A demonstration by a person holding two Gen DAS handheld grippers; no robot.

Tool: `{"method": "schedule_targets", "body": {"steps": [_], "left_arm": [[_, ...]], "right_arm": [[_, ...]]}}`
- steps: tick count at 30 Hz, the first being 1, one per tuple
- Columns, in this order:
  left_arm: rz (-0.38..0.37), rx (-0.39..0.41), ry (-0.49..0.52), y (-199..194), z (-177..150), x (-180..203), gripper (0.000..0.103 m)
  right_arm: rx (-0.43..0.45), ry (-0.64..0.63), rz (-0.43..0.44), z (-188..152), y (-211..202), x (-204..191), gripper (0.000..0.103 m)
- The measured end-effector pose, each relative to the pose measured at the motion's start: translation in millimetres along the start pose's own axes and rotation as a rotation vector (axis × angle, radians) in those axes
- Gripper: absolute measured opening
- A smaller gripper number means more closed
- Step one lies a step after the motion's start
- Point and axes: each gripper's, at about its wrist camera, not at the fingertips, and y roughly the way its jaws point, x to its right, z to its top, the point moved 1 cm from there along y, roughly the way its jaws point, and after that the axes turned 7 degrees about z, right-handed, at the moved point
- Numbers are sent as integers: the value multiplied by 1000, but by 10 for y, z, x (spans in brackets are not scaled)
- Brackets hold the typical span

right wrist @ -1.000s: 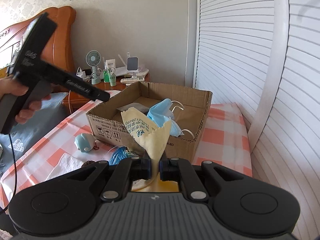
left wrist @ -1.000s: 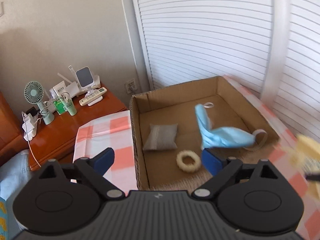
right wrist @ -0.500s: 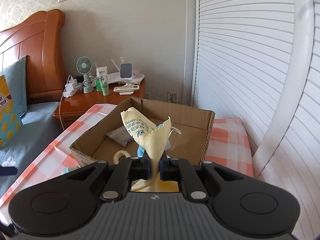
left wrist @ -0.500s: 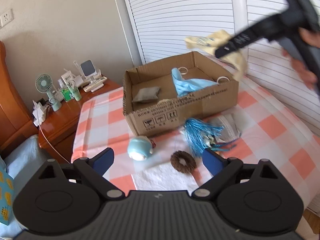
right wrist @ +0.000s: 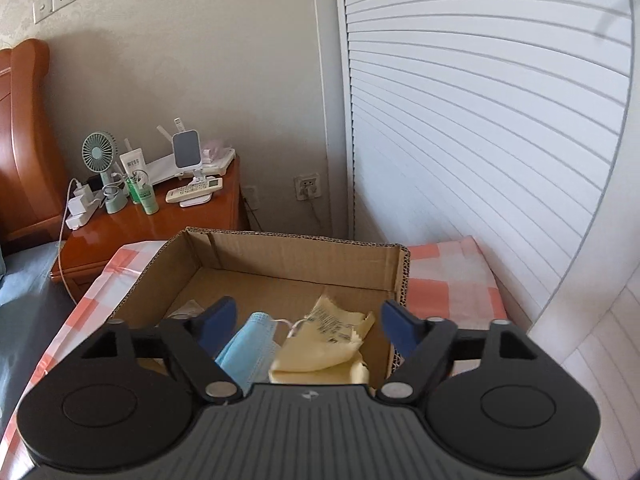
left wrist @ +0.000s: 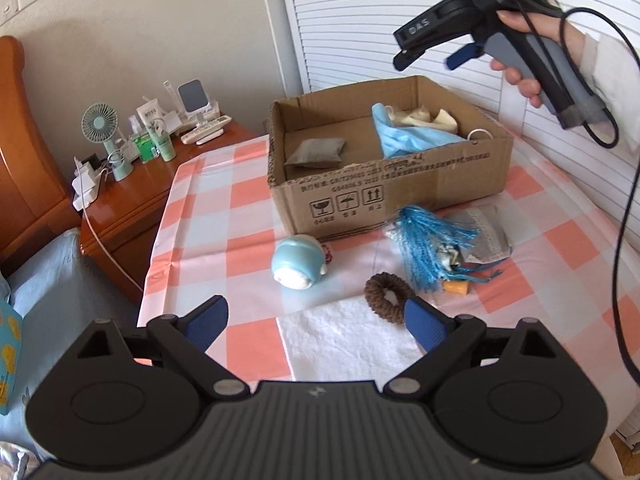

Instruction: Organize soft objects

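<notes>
Above the cardboard box, your right gripper has just been opening; its jaws now stand wide apart with nothing pinched between them. Below it, inside the box, lies the yellow cloth, resting against the blue face mask.

Also inside the box, toward its left side, sits a small grey pouch. That makes three soft items visibly stowed.

In front of the box, on the checked tablecloth, the following remain outstanding:
- a pale blue plush toy, near the box's front left corner;
- a blue tassel, just before the front wall;
- a grey fabric piece, touching the tassel on its right;
- a brown hair ring, further out from the box;
- a white cloth, furthest out (partly hidden by your own tool).

Your left gripper hangs over this outer zone, jaws spread and holding nothing, the hair ring and white cloth nearest to it.

Assessment: roughly a third of the way through. Five pieces await transfer, and your left tool looks best placed to take the next one.
</notes>
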Motion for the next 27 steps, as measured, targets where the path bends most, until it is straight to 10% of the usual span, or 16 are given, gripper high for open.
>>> {"method": "schedule_targets", "body": {"steps": [27], "left_arm": [[14, -19, -110, -93, -120, -254, 100]], "right_arm": [[-3, 112, -132, -1659, -1070, -282, 103]]}}
